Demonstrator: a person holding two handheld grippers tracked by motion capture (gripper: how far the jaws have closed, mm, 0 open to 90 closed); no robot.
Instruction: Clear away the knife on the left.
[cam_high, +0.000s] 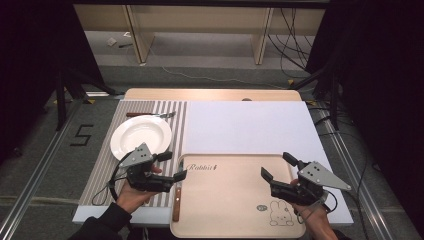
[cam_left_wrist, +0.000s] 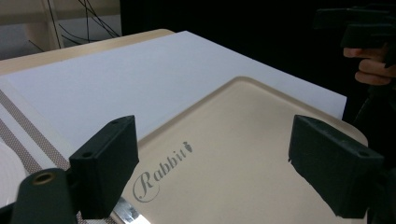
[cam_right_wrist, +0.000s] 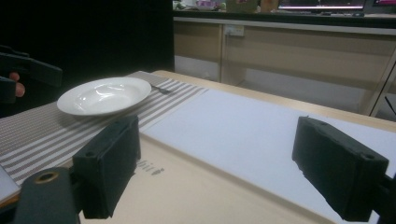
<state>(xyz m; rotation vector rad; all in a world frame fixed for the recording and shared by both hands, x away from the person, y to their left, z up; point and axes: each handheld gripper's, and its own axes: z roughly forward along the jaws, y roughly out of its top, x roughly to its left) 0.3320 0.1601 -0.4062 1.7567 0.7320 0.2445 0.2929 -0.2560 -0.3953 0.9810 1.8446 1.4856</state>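
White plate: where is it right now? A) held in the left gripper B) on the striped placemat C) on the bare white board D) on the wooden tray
B: the white plate rests on the striped placemat to the left of the wooden tray, with the open left gripper hovering nearby and not holding it.

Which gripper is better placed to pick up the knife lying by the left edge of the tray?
Left. The left gripper hangs open almost directly over the knife, which lies between the striped mat and the tray. The right gripper, also open, is over the tray's far right side.
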